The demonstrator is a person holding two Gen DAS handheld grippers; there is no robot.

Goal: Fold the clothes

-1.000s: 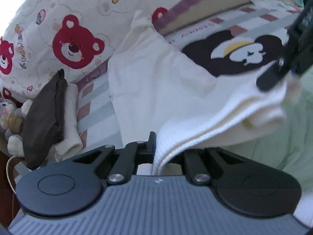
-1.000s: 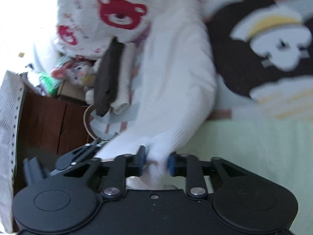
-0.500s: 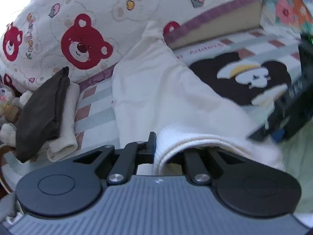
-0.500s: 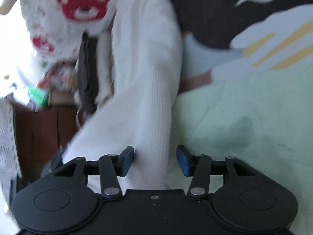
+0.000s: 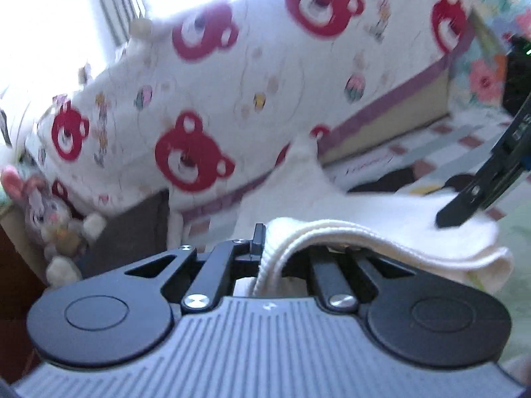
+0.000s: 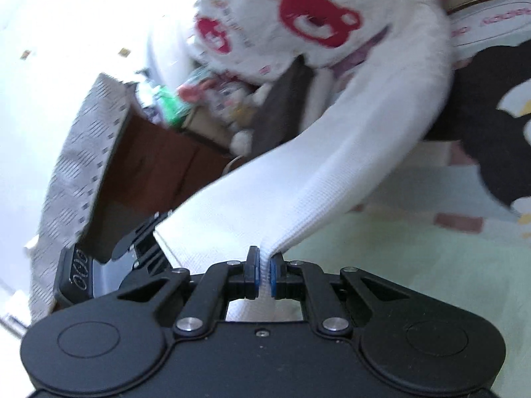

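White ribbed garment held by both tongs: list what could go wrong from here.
1. The right tongs, which have just closed, pinch only a thin edge of the white ribbed garment; a pull might slip it free.
2. The far end of the garment lies against the bear-print quilt and could drag on it.
3. The folded dark cloth beside the garment may get knocked over.
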